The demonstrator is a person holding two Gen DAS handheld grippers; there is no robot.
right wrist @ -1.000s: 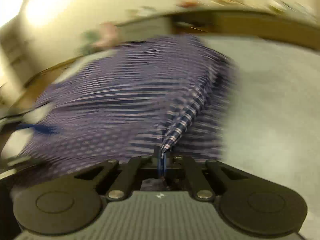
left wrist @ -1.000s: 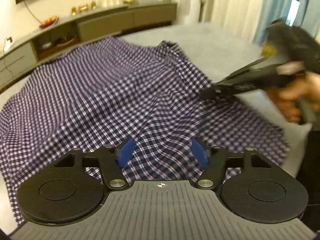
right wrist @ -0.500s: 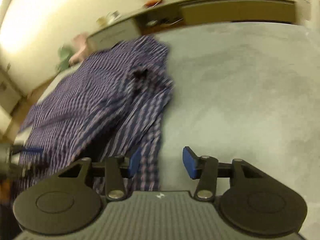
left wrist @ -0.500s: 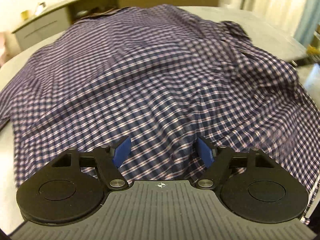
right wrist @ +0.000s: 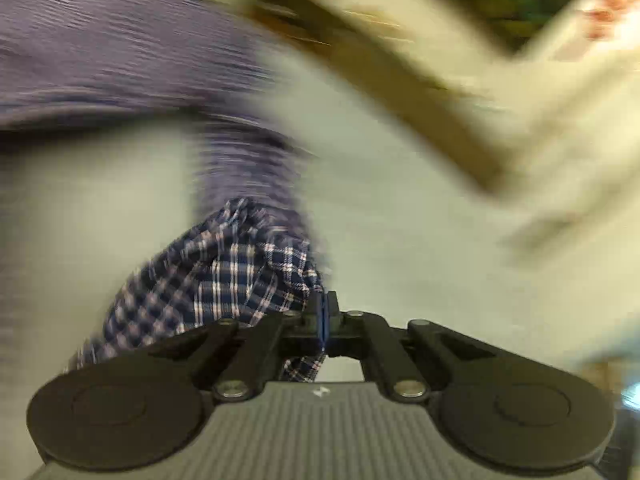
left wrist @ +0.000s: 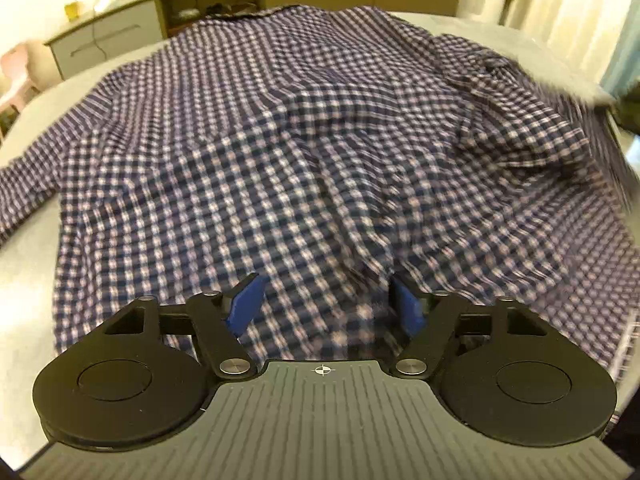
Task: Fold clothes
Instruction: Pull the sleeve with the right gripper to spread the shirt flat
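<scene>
A navy and white checked shirt point(left wrist: 304, 152) lies spread over a grey surface point(left wrist: 28, 264), its sleeve running off to the left. My left gripper point(left wrist: 326, 304) is open, its blue pads just above the shirt's near hem and holding nothing. In the blurred right wrist view, my right gripper point(right wrist: 323, 316) is shut on a bunched fold of the shirt point(right wrist: 232, 264), which trails away to the rest of the cloth at upper left.
A long low sideboard point(left wrist: 168, 20) with small items on top stands behind the surface. Pale curtains point(left wrist: 560, 4) hang at the right. A pink chair point(left wrist: 16, 68) sits at the far left. The right wrist view is motion-blurred.
My right gripper was shut on cloth a second ago, open half a second ago, and is now shut on a shirt fold again, swinging fast. My left gripper stayed open over the hem.
</scene>
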